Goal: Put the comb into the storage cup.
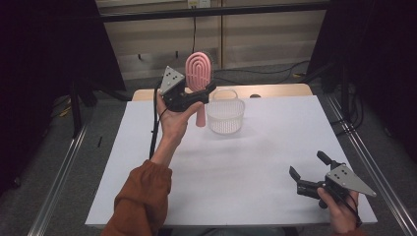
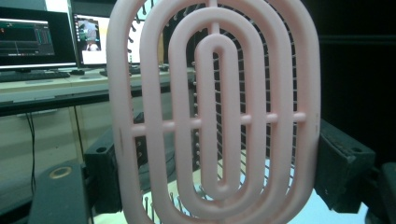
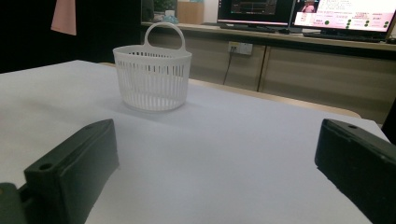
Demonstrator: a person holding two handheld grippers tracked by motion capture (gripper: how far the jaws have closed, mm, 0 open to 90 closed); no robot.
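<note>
The high view looked down on the table (image 1: 255, 162); both gripper views faced low, sharing the basket (image 3: 152, 79).

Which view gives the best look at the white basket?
The right gripper view: the white basket stands whole and unblocked, with slatted wall and handle clear. The high view shows the basket from above, small, beside the pink hairbrush held in the left gripper. In the left gripper view the brush blocks it.

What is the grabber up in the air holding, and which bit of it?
The left gripper holds a pink plastic hairbrush upright, clamped where the slotted oval head meets the handle. The right gripper holds nothing; its jaws stand open.
</note>
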